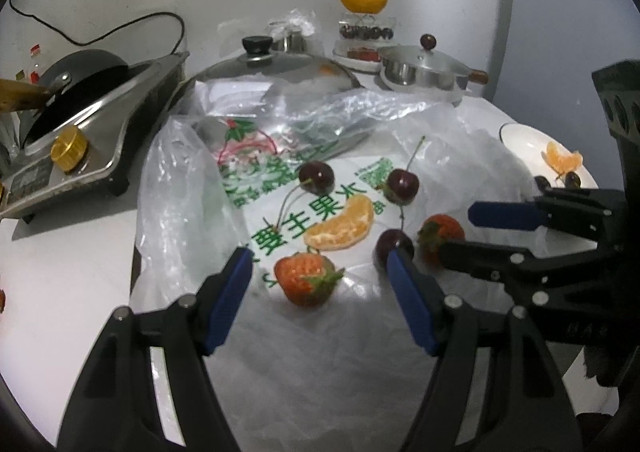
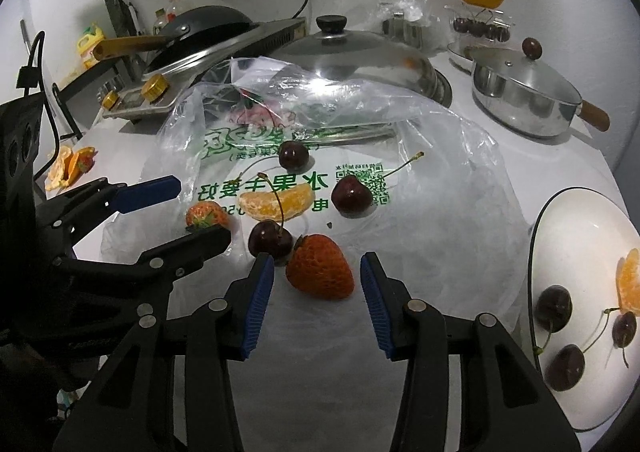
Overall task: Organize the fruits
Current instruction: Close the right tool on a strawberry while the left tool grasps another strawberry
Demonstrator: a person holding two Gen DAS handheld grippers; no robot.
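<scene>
Domed steel lid (image 2: 356,56), small lidded saucepan (image 2: 528,92), black wok (image 2: 200,24) on the stove (image 1: 92,140).

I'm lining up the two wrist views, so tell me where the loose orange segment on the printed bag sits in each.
Left wrist: orange segment at centre, beyond the left gripper.
Right wrist: orange segment left of centre, behind a cherry.
Shared landmark: the big steel lid's black knob.

The plastic bag (image 2: 420,180) bears green Chinese print, including "水果", beside a QR code.
</scene>
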